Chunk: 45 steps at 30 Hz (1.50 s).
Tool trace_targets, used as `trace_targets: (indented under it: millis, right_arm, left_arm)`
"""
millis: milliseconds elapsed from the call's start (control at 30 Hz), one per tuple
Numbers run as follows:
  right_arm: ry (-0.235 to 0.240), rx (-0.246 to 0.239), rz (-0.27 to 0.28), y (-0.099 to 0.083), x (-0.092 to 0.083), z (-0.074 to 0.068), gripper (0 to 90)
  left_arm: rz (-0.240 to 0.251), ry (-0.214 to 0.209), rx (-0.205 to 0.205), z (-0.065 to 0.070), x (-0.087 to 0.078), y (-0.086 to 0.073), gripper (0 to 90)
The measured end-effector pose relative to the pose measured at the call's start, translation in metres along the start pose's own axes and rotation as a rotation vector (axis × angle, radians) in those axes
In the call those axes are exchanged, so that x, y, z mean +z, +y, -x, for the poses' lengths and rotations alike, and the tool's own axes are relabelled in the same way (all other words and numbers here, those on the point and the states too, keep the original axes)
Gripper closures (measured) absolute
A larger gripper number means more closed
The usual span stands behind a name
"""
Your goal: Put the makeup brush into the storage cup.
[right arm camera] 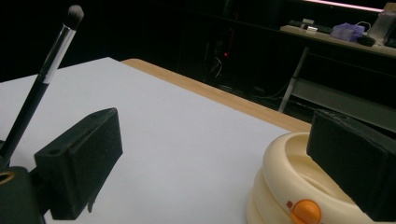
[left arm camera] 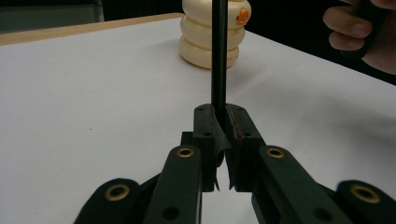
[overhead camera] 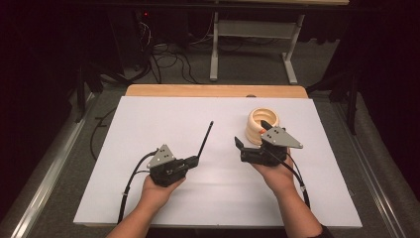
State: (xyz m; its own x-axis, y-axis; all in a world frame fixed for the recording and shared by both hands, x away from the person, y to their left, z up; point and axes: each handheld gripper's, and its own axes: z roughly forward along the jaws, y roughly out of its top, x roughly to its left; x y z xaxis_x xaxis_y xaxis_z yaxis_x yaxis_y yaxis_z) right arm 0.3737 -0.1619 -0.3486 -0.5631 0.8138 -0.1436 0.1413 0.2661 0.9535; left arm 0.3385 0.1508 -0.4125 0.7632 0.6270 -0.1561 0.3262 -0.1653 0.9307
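My left gripper (overhead camera: 193,161) is shut on the lower end of a slim black makeup brush (overhead camera: 205,139), which slants up and away over the white sheet. In the left gripper view the black handle (left arm camera: 218,56) rises straight out of the closed jaws of my left gripper (left arm camera: 219,116). A cream ribbed holder (overhead camera: 263,125) with an orange button (right arm camera: 306,211) stands at the right. My right gripper (overhead camera: 252,136) is open beside it with nothing between the pads. In the right gripper view one pad overlaps the holder's rim (right arm camera: 289,186), and the brush (right arm camera: 46,74) shows its dark tip at the upper left.
A white sheet (overhead camera: 163,119) covers the wooden table, whose far edge (overhead camera: 213,90) shows bare. Beyond it lie floor cables (overhead camera: 168,62) and a grey desk frame (overhead camera: 252,34). The person's right hand (left arm camera: 359,32) shows in the left gripper view.
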Motion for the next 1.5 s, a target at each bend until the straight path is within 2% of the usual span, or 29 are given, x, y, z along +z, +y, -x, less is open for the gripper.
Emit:
trace_targets:
  millis: [267,567,700,1033,1300,1500]
  right_arm:
    - [0.009,0.017,-0.016,-0.015,0.002,-0.005,4.6]
    - [0.023,0.043,-0.032,-0.030,-0.002,-0.002,4.7]
    - [0.028,0.067,-0.032,-0.031,-0.004,-0.003,4.7]
    - [0.057,0.091,-0.005,-0.030,-0.007,-0.008,5.0]
    - [0.100,0.132,0.036,-0.027,-0.010,-0.010,7.2]
    - [0.131,0.161,0.038,-0.027,-0.009,-0.014,9.5]
  left_arm:
    - [-0.004,-0.007,0.006,0.003,0.002,-0.001,84.3]
    - [0.006,-0.010,0.008,0.006,0.002,-0.001,84.3]
    - [0.010,-0.014,0.009,0.007,0.002,-0.001,84.3]
    - [0.011,-0.024,0.012,0.014,0.008,-0.003,84.3]
    - [0.014,-0.038,0.011,0.018,0.013,-0.006,84.2]
    - [0.002,-0.050,0.008,0.020,0.019,-0.010,84.2]
